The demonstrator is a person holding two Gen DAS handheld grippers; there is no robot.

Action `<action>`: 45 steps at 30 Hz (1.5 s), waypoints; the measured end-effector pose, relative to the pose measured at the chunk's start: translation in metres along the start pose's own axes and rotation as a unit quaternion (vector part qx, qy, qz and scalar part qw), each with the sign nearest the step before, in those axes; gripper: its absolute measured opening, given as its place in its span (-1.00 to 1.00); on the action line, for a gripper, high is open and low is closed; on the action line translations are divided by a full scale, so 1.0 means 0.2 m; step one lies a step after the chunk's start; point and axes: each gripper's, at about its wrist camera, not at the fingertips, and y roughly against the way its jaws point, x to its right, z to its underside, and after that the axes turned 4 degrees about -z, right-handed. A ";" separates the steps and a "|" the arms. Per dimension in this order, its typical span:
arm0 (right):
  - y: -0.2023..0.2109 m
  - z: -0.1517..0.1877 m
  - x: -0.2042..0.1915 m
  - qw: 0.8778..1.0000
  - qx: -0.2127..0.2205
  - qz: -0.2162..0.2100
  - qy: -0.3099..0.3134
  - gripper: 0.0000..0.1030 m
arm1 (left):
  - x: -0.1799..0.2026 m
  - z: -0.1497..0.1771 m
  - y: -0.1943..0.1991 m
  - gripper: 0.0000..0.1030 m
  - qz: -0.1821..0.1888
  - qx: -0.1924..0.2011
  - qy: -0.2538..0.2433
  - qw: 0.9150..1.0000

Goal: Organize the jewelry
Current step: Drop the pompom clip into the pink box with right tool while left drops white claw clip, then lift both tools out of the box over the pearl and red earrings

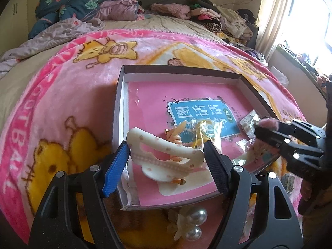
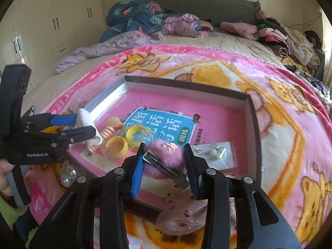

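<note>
Cream plastic claw hair clip (image 1: pixel 166 155) clamped lengthwise in left gripper (image 1: pixel 167 161), above near-left corner of shallow white cardboard box (image 1: pixel 182 70). Pink fluffy barrette (image 2: pixel 164 157) pinched by right gripper (image 2: pixel 165 166). Risks: springy claw twisting free; fur slipping; grippers colliding.

Bed: wide bed (image 2: pixel 228 41) with a dark headboard (image 2: pixel 207 2).
Covers: pink cartoon blanket (image 1: pixel 62 108); clothes heaped (image 1: pixel 217 18) along the head.
Left wall: cream wardrobe doors (image 2: pixel 51 25).
Right: bright window (image 1: pixel 311 20) with pale curtain (image 1: pixel 271 16).
</note>
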 end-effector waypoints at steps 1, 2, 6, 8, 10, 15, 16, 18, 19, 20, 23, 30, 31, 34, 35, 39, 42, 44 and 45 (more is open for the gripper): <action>-0.02 0.01 -0.01 1.000 -0.005 -0.001 0.001 -0.32 | 0.00 0.00 0.00 0.25 0.001 0.000 0.001 1.000; -0.03 0.01 -0.01 1.000 -0.009 -0.002 0.001 -0.32 | 0.00 0.00 0.00 0.25 0.002 -0.001 0.004 1.000; -0.08 0.04 -0.04 1.000 -0.023 -0.005 0.006 -0.28 | -0.02 0.01 0.03 0.25 0.005 0.002 0.008 1.000; -0.10 0.05 -0.06 1.000 -0.028 -0.009 0.010 -0.28 | -0.03 0.02 0.04 0.25 0.004 0.004 0.009 1.000; -0.09 0.06 -0.07 1.000 -0.027 -0.010 0.010 -0.17 | -0.04 0.02 0.06 0.25 0.005 0.006 0.010 1.000; -0.03 0.06 -0.08 1.000 -0.016 -0.012 0.007 -0.06 | -0.03 0.02 0.10 0.25 0.005 0.011 0.007 1.000; -0.01 0.06 -0.08 1.000 -0.014 -0.012 0.007 -0.05 | -0.02 0.02 0.11 0.25 0.006 0.013 0.007 1.000; 0.03 0.07 -0.08 1.000 -0.010 -0.011 0.006 -0.02 | -0.01 0.03 0.15 0.25 0.007 0.018 0.005 1.000; 0.05 0.07 -0.08 1.000 -0.007 -0.010 0.006 -0.01 | -0.01 0.03 0.16 0.26 0.007 0.019 0.005 1.000; 0.07 0.07 -0.08 1.000 -0.005 -0.009 0.006 0.01 | -0.01 0.03 0.17 0.26 0.008 0.020 0.006 1.000; 0.14 0.08 -0.08 1.000 0.005 -0.007 0.002 0.11 | 0.00 0.05 0.22 0.34 0.010 0.022 0.011 1.000; 0.29 0.09 -0.10 1.000 0.030 0.002 -0.001 0.35 | 0.01 0.07 0.32 0.40 0.003 0.035 0.014 0.999; 0.31 0.10 -0.10 0.999 0.033 0.005 -0.002 0.36 | 0.01 0.07 0.33 0.43 0.003 0.038 0.015 0.999; 0.36 0.10 -0.10 0.999 0.042 0.013 -0.003 0.44 | 0.01 0.07 0.38 0.51 0.004 0.045 0.017 0.999; 0.38 0.10 -0.10 0.999 0.045 0.014 -0.004 0.47 | 0.01 0.08 0.40 0.52 0.002 0.048 0.017 0.999; 0.45 0.10 -0.11 0.998 0.057 0.021 -0.006 0.52 | 0.01 0.09 0.45 0.65 -0.002 0.058 0.020 0.998; 0.49 0.10 -0.11 0.998 0.064 0.026 -0.006 0.56 | 0.01 0.10 0.49 0.70 -0.002 0.061 0.023 0.998; 0.52 0.10 -0.12 0.997 0.069 0.028 -0.006 0.57 | 0.01 0.11 0.51 0.71 -0.003 0.063 0.023 0.998; 0.54 0.11 -0.12 0.997 0.070 0.029 -0.006 0.57 | 0.01 0.12 0.52 0.72 -0.004 0.065 0.023 0.998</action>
